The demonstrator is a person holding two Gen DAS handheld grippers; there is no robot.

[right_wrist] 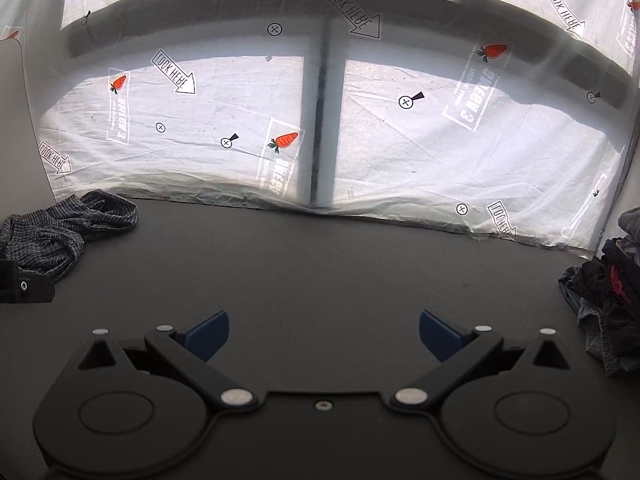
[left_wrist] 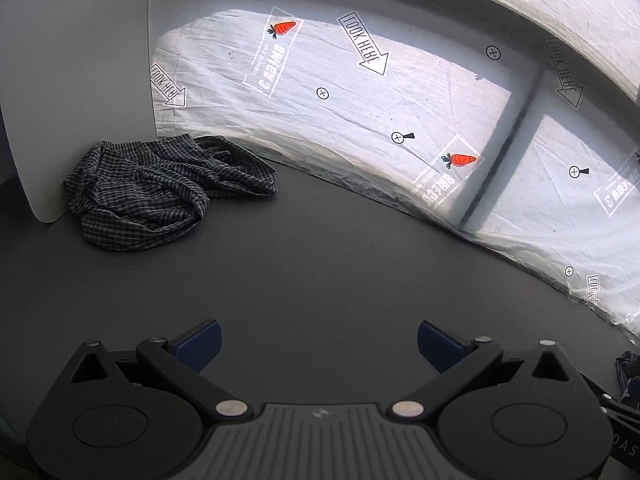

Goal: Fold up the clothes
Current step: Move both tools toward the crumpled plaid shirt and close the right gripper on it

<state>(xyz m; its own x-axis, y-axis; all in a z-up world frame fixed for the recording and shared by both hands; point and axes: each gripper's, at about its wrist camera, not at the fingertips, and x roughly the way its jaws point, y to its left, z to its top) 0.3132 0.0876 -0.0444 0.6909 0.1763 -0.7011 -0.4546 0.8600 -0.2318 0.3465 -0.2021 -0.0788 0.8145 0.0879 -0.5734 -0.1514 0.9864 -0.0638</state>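
A crumpled dark checked garment (left_wrist: 160,188) lies on the dark table (left_wrist: 340,264) at the far left, against a white panel (left_wrist: 76,92). The right wrist view shows the same garment (right_wrist: 60,232) at its left edge. My left gripper (left_wrist: 319,344) is open over bare table, well short of the garment and to its right. My right gripper (right_wrist: 324,334) is also open with nothing between its blue pads (right_wrist: 210,334). A heap of dark clothes (right_wrist: 612,296) with some red in it sits at the right edge of the table.
A translucent printed plastic sheet (right_wrist: 360,140) with carrots and arrows hangs behind the table's far edge. Part of the left gripper (right_wrist: 24,286) shows at the left of the right wrist view. A dark scrap of cloth (left_wrist: 628,372) peeks in at the left view's right edge.
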